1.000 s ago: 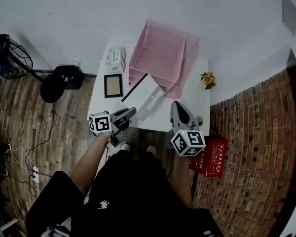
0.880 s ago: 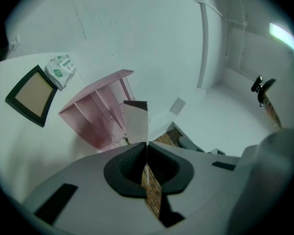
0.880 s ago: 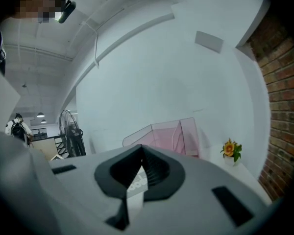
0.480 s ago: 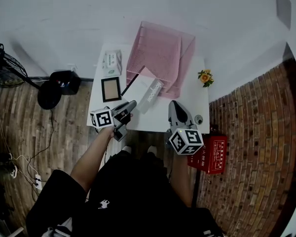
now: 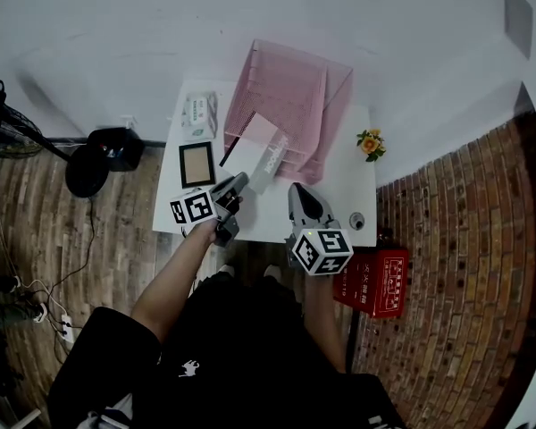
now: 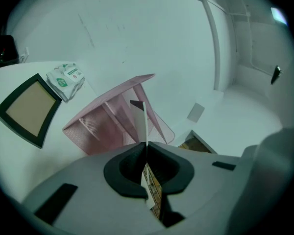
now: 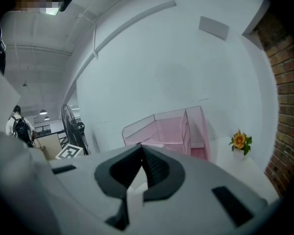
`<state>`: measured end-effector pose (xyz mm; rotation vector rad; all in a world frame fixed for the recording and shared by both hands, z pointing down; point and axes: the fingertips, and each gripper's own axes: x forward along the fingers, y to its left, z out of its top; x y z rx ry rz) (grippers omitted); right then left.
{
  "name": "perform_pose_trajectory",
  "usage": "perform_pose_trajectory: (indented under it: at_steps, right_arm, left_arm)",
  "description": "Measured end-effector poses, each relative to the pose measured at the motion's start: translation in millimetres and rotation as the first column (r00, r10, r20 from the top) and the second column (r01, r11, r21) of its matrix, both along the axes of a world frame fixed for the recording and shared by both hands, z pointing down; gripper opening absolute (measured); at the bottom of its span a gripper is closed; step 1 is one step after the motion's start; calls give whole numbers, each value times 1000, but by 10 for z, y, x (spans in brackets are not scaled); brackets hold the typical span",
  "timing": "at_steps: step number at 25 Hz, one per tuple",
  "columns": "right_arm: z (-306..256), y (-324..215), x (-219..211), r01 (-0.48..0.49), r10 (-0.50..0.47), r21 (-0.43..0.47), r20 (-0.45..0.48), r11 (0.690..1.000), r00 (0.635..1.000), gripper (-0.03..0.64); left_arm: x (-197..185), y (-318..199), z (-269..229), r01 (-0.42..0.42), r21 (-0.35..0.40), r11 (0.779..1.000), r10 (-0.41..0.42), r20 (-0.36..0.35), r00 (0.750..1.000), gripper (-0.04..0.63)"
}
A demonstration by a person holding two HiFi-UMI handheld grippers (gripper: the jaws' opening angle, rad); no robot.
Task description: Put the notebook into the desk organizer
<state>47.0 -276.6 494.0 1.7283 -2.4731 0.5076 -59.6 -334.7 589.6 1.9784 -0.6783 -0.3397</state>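
Head view: notebook (image 5: pixel 262 147) pinched by left claw (image 5: pixel 238 184)

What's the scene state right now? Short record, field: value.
left gripper: shut on the notebook's near edge
right gripper: shut, nothing between the jaws, above the table's front part
notebook: far end at the desk organizer's front
desk organizer: pink mesh, at the table's back
also on table: picture frame, tissue pack, flower pot
task: notebook not yet fully inside
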Motion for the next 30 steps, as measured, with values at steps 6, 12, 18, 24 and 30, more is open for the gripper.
perform_pose_trajectory:
  at_steps: [6, 12, 18, 24, 30]
  right_arm:
    - [76, -76, 76, 5, -5, -20, -1, 1000, 1000, 2]
    - [122, -144, 93, 25, -25, -30, -7, 999, 1000, 3]
    - [127, -200, 125, 40, -40, -35, -7, 999, 999, 2]
    - [148, -256, 115, 55, -55, -38, -3, 998, 998, 3]
    - [169, -269, 90, 60, -60, -38, 4, 997, 998, 3]
  left_arm:
    - [66, -123, 98, 73, -46, 996, -73, -7, 997, 11]
    - [158, -228, 185, 117, -58, 991, -116, 29, 993, 36]
    - [245, -206, 251, 93, -66, 994, -88, 67, 994, 123]
    - [281, -17, 338, -37, 36, 999, 25, 271, 962, 249]
    - [201, 128, 415, -209, 215, 954, 19, 652, 758, 231]
